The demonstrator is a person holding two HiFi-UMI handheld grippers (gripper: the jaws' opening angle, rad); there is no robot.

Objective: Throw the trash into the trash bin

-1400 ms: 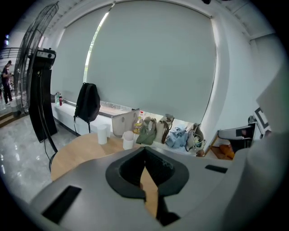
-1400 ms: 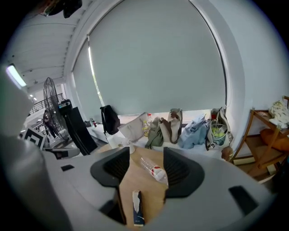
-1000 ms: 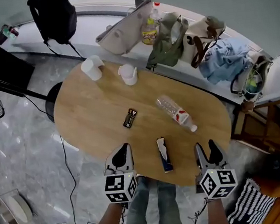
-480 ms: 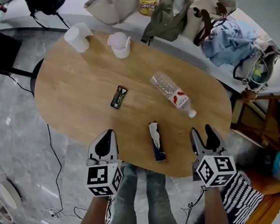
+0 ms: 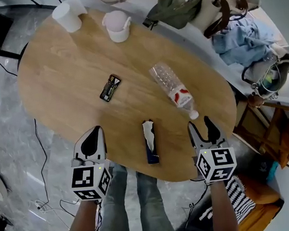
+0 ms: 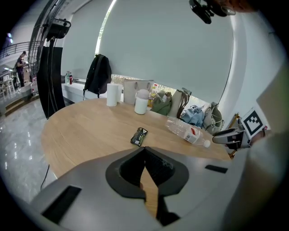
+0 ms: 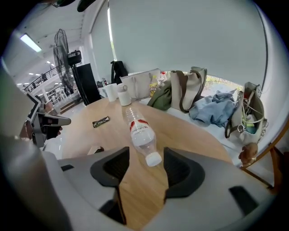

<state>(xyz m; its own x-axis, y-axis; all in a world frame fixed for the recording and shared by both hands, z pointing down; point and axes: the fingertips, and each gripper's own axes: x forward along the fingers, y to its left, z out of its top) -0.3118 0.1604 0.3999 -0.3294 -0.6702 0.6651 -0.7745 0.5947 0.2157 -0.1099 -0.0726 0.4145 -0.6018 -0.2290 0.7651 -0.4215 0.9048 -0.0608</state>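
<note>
**Sizing up the trash on the bench**

Both grippers hung at the near edge of the bench [image 5: 57, 81]. The left gripper [image 5: 93, 133] was at 7 o'clock, jaws pressed together on nothing. The right gripper [image 5: 199, 127] was at 5 o'clock, jaws spread and empty. The bottle [image 5: 171, 89] lay on its side at 3 o'clock of centre, cap toward the right gripper. It looked empty, so likely light, thin-walled, slick and apt to roll; the labelled middle seemed the safest hold. The blue wrapper [image 5: 150, 142] at 6 o'clock and the black wrapper [image 5: 109, 87] at 9 looked flat and limp. No bin showed.
</note>
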